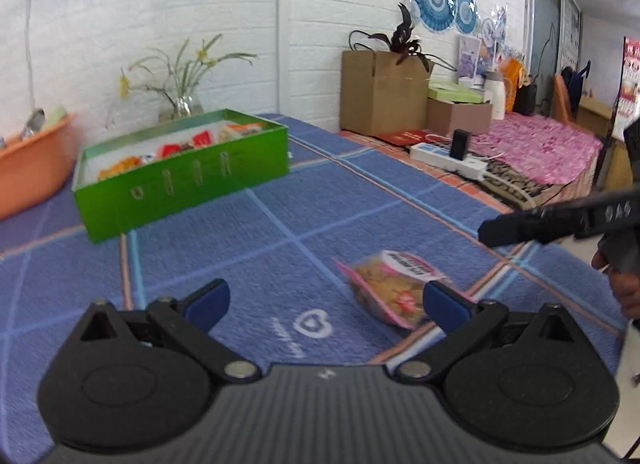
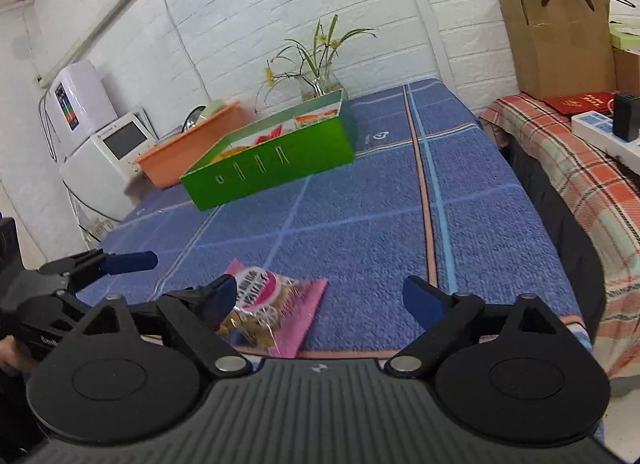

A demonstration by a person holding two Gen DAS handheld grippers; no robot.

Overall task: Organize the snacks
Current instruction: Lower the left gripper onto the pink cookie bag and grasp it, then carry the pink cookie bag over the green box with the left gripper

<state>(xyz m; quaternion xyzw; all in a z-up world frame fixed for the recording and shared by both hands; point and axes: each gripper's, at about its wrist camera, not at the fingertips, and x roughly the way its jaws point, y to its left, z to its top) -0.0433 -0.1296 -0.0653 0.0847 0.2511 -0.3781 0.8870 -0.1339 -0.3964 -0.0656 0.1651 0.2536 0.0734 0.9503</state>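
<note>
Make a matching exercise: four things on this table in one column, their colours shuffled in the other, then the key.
1. snack packet
2. snack box
3. basin
4. tablecloth

a. green
b. blue
c. pink
d. orange

Pairs: 1-c, 2-a, 3-d, 4-b

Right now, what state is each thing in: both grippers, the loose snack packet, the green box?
left gripper: open, holding nothing
right gripper: open, holding nothing
snack packet: sealed, lying flat on the blue cloth, outside the box
green box: no lid on, snacks already inside
orange tub: no lid on, beside the green box
</note>
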